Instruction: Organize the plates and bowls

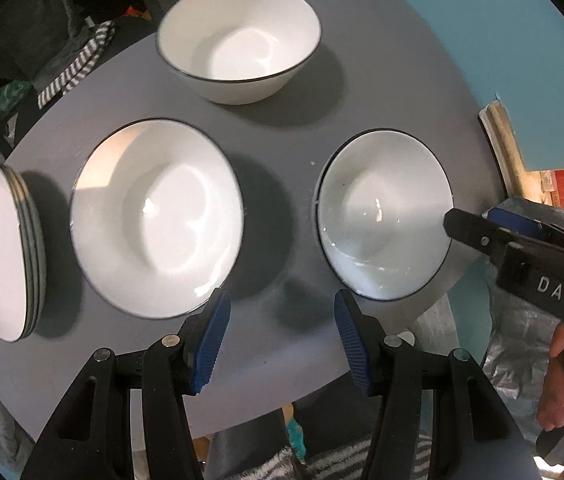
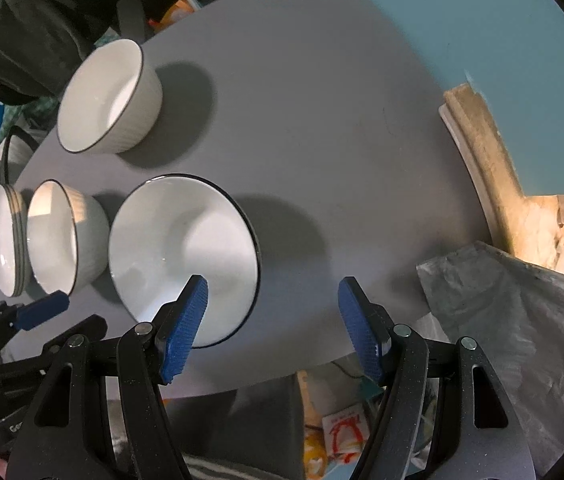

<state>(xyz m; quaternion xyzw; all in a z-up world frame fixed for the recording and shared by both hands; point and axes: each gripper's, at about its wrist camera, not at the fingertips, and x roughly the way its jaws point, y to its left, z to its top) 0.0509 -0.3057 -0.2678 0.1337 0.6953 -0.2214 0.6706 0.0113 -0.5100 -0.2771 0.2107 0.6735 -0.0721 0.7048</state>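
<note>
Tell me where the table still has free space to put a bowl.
The far right of the grey table is bare, between the far bowl, the near bowl and the table's right edge. The left is crowded: the middle bowl sits beside the plate stack.

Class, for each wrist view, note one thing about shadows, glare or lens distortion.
Left wrist view: bright glare spots sit inside the middle bowl, and the grey table bulges from fisheye distortion. Right wrist view: the nearest bowl and far bowl cast dark shadows to their right.
</note>
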